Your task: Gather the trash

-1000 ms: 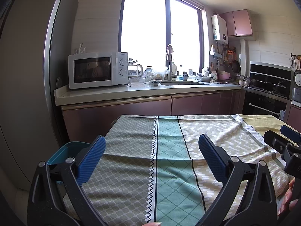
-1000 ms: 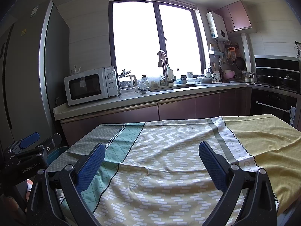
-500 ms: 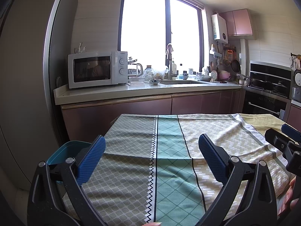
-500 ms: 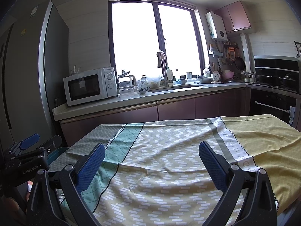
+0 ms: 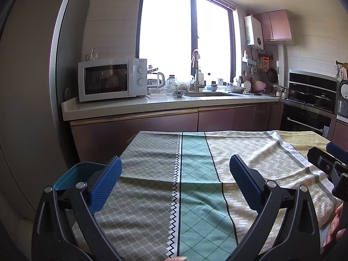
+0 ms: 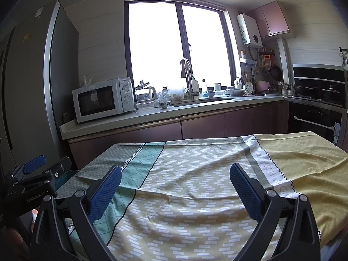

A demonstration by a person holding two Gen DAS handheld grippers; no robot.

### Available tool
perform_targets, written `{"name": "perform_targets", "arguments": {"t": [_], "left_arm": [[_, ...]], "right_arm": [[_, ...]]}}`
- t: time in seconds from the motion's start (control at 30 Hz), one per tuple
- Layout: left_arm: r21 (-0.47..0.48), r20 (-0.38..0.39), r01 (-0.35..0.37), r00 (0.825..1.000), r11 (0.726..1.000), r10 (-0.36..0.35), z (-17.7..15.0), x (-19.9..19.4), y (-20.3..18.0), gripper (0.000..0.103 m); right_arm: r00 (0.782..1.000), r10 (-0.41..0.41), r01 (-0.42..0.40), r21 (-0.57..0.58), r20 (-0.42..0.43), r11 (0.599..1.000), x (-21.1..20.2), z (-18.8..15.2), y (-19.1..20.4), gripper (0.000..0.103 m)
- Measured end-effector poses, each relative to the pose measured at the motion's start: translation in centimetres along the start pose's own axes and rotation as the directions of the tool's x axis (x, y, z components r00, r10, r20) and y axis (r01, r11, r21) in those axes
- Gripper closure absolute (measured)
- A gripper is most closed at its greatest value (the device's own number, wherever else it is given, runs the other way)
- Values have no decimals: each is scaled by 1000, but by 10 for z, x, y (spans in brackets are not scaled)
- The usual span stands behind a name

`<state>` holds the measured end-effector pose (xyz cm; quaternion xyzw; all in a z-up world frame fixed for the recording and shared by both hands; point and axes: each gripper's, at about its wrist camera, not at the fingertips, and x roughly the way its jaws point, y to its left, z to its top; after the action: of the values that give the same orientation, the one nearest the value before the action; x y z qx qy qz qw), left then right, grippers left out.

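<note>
- Left gripper [image 5: 175, 179]: fingers [image 5: 106, 183] spread wide, nothing between them, held low over the near edge of the cloth-covered worktop [image 5: 195, 195]. Judged a ready or scanning pose, not a grasp.
- Right gripper [image 6: 175, 179]: fingers [image 6: 244, 190] likewise spread apart and empty, level with the left and to its right. Its body appears at the right edge of the left view.
- Writing: the left gripper's body, seen from the right wrist, reads "GenRobot.AI". The white band of the tablecloth [image 6: 265, 169] carries letters, partly legible as "WISH YOU".
- Teal bin [image 5: 75, 175]: stands just beside the left end of the worktop, below its edge, rim open upward. Judged the trash receptacle, placed within reach of the left hand.
- Trash: no loose item can be made out on the cloth in either view. The task's thing is not visible here; the next move likely calls for looking elsewhere.
- Far counter: white microwave [image 5: 112, 79] at its left end, brand mark too small to read; kettle [image 6: 148, 93], bowls and bottles crowd around the sink [image 5: 208, 94].
- Beyond: bright window, wall-mounted water heater [image 6: 249, 29], built-in oven [image 5: 304, 117] at right, tall fridge [image 6: 32, 76] at left.
</note>
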<state>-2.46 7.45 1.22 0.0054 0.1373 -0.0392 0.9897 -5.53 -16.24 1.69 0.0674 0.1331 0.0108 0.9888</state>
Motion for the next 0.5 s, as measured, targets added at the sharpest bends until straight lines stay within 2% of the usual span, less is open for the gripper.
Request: {"name": "perform_targets", "arguments": {"t": [0.5], "left_arm": [[0,-1,0,1000,1000,0,1,0,0,6]], "right_arm": [[1000,-7,7,2,6,1000,-1,1,1,7]]}}
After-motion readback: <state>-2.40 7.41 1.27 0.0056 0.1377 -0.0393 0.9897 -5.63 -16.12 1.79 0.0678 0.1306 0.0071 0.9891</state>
